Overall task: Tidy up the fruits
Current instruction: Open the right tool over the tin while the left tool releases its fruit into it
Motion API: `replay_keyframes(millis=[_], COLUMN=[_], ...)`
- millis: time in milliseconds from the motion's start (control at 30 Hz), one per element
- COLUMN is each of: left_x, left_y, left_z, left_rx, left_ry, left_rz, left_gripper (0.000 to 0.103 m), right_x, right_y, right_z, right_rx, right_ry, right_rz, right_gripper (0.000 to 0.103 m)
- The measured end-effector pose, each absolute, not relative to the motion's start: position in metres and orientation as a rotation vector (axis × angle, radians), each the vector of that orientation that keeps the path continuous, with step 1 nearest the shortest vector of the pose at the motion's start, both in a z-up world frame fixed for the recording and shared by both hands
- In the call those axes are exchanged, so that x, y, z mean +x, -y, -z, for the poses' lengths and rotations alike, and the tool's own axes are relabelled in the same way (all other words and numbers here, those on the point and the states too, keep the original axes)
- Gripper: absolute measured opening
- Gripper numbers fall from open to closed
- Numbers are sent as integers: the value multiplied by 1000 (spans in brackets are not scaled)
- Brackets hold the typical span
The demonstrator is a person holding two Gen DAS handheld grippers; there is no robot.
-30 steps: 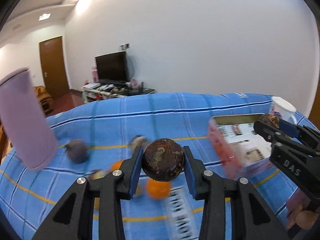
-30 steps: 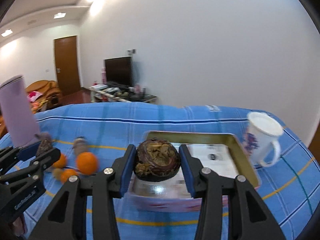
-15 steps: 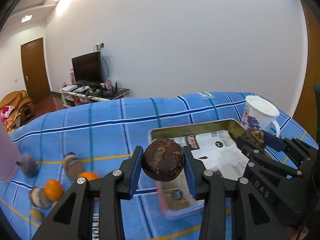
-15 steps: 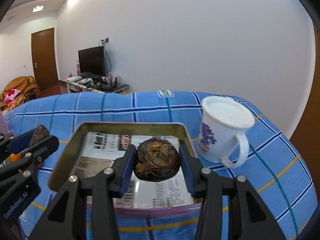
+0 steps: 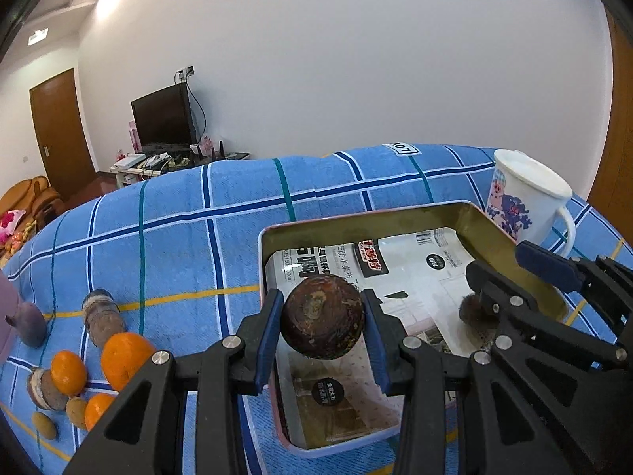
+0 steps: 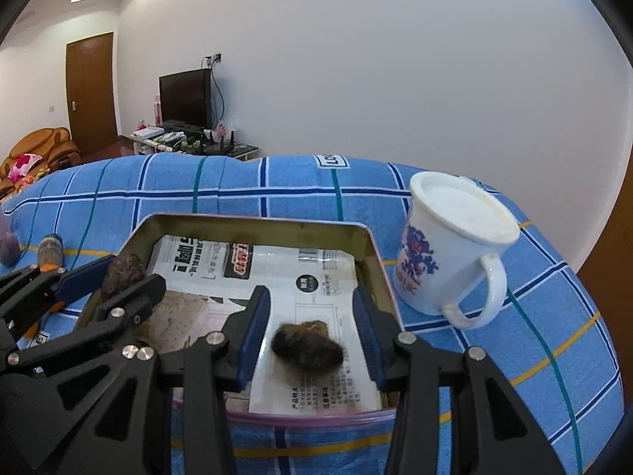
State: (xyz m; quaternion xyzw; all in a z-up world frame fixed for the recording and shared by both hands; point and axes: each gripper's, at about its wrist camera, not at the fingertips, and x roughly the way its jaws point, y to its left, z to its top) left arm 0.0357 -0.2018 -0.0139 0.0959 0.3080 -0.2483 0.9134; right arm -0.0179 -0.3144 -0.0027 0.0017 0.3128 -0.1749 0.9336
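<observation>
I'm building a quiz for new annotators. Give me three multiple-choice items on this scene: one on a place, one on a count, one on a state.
1. Where does the white mug stand?
A. on the cloth beside the tin
B. inside the tin
C. in a gripper

2. How many oranges show in the left wrist view?
A. one
B. three
C. six

3. The left gripper is:
A. open and empty
B. holding the mug
C. shut on a dark round fruit

Answers:
1. A, the mug is outside the tin's rim.
2. B, three lie together on the cloth.
3. C, both pads press the fruit's sides.
</observation>
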Motion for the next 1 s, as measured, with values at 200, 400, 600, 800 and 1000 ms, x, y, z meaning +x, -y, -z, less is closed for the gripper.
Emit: replay_keyframes(millis=[200, 400, 600, 800, 1000], left_x=[37, 33, 22, 20, 15], left_y=[202, 197, 185, 168, 147], left_z=[15, 12, 5, -3, -10], left_rx=[188, 167, 150, 106, 113], left_ry=[-643, -626, -562, -545, -489], left_rz=[517, 514, 451, 410, 322], left_gripper=[42, 42, 53, 64, 72], right_x=[-17, -16, -23, -28, -36], right_y=[317, 324, 328, 326, 314], right_z=[4, 5, -1, -8, -18], right_rx=[24, 87, 112, 125, 107], right_ry=[-642, -649, -621, -581, -494], right_rz=[347, 316, 320, 303, 254], right_gripper=[46, 52, 70, 82, 102])
